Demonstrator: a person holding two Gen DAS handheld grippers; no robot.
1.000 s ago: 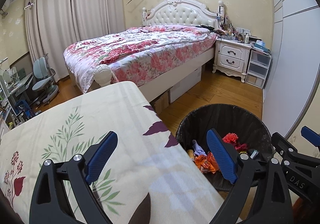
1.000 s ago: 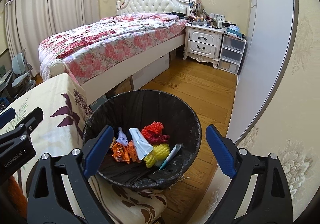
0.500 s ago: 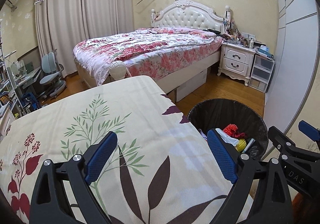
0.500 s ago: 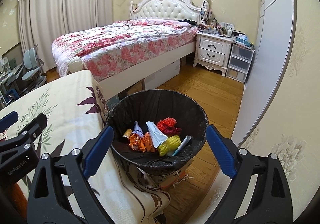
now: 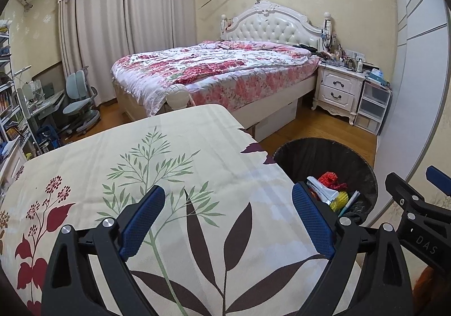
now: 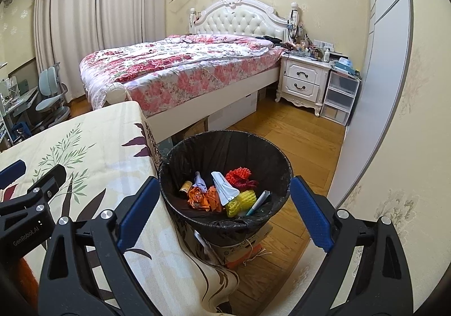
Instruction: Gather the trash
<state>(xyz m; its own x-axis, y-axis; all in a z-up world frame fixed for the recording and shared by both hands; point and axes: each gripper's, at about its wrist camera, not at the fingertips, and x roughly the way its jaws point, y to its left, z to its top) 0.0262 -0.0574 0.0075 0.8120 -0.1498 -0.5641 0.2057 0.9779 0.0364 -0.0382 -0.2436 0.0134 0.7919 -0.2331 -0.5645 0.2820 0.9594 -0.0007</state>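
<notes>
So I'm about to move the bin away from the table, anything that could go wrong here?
Two risks. The trash bin seems perched on a cardboard box, tight against the hanging tablecloth, so a nudge might tip it. The pen leans near the rim and could fall out. Both the left gripper and right gripper are open, empty.

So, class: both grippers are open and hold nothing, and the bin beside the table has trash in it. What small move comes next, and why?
Probably sweep the left gripper across the tablecloth looking for leftovers: no trash shows there, and the bin already holds wrappers.
</notes>
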